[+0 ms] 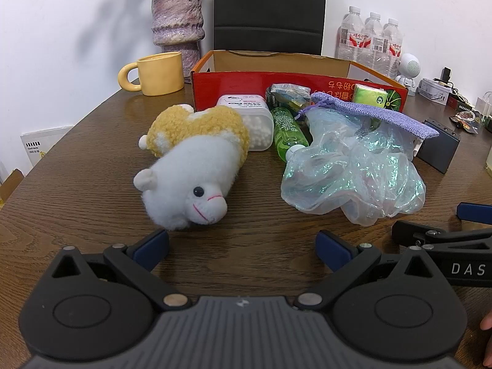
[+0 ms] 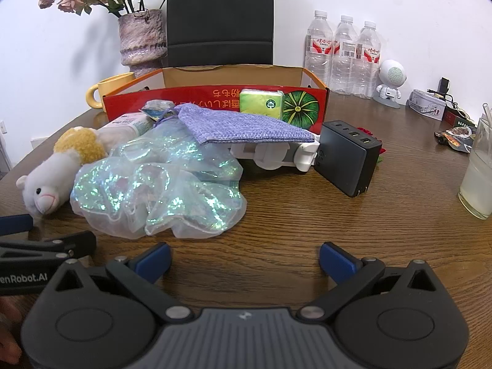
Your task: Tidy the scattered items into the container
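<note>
Both claws are spread wide w/ nothing between the pads: your left claw (image 1: 243, 246) hangs just short of the white-and-yellow plush sheep toy (image 1: 193, 166), your right claw (image 2: 244, 259) just short of the crumpled iridescent sheer organza bag (image 2: 160, 184). Nothing's picked up yet, I'd say. The red cardboard box w/ open top (image 1: 246, 81) sits behind the pile, its inside hidden from here.

The clutter is all on the brown wood-grain table (image 1: 92, 160), packed tight against the box front: the sheep on the left, a clear plastic tub of white beads (image 1: 255, 120) touching it, a green plastic bottle (image 1: 286, 129) beside that, then the organza bag w/ a lilac knitted drawstring pouch (image 2: 243, 126) lying over its far edge. A green tissue pack (image 2: 261, 101) leans on the box wall; a black multi-port charger block (image 2: 350, 156) lies to the right.

Risks, as I judge them:
- Organza is slippery & thin; a shallow pinch may slide off, or drag the pouch along.
- Grabbing the sheep by loose fluff could let it drop en route.
- Claws are close together; crossing paths could clash.
- The tall drinking glass of pale liquid (image 2: 479, 169) at far right could get tipped by a wide swing.
</note>
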Demonstrator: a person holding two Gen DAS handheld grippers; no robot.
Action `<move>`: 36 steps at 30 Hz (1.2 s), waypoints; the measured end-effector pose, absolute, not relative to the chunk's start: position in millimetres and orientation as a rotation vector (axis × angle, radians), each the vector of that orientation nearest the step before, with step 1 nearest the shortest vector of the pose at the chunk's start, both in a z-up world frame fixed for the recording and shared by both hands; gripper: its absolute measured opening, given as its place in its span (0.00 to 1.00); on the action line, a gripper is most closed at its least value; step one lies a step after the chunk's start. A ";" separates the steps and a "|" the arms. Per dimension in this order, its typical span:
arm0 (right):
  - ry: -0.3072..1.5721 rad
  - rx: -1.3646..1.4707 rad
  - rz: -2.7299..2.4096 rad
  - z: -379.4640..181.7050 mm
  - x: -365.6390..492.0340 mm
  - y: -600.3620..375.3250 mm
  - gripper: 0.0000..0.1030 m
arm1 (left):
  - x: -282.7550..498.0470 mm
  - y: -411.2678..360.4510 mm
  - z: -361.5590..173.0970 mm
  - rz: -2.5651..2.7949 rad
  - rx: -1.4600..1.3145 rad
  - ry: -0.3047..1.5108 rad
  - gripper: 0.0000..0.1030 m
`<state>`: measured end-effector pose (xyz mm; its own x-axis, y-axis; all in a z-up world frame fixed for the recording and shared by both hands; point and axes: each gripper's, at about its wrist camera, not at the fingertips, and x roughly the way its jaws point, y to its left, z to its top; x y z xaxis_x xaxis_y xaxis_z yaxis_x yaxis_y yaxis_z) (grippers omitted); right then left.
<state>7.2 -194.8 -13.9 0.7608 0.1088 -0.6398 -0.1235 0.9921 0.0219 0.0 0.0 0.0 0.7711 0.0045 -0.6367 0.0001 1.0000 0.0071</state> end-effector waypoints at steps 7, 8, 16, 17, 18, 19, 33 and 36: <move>0.695 -0.022 0.126 -15.0 7.9 -195.5 1.00 | 0.0 -0.1 0.0 0.003 0.008 0.691 1.00; 0.695 -0.022 0.126 -15.1 8.0 -195.7 1.00 | 0.0 -0.1 0.0 0.003 0.009 0.691 1.00; 0.695 -0.022 0.126 -14.1 6.9 -195.7 1.00 | 0.0 -0.2 0.0 0.003 0.009 0.691 1.00; 0.695 -0.022 0.126 -14.0 6.7 -195.7 1.00 | 0.0 -0.3 0.0 0.003 0.009 0.691 1.00; 0.695 -0.022 0.126 -13.9 6.6 -195.6 1.00 | 0.0 -0.3 0.0 0.003 0.009 0.691 1.00; 0.695 -0.022 0.126 -13.7 6.4 -195.6 1.00 | 0.0 -0.3 0.0 0.003 0.009 0.691 1.00; 0.695 -0.022 0.126 -13.4 6.3 -195.8 1.00 | 2.9 2.4 7.1 0.003 0.009 0.691 1.00; 0.695 -0.022 0.126 -13.4 6.3 -195.8 1.00 | 2.7 2.0 6.1 0.003 0.009 0.691 1.00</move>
<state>6.3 -195.8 -13.4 0.7607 0.1085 -0.6399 -0.1233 0.9921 0.0217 2.7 2.0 6.1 0.7708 0.0058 -0.6371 -0.0001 1.0000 0.0090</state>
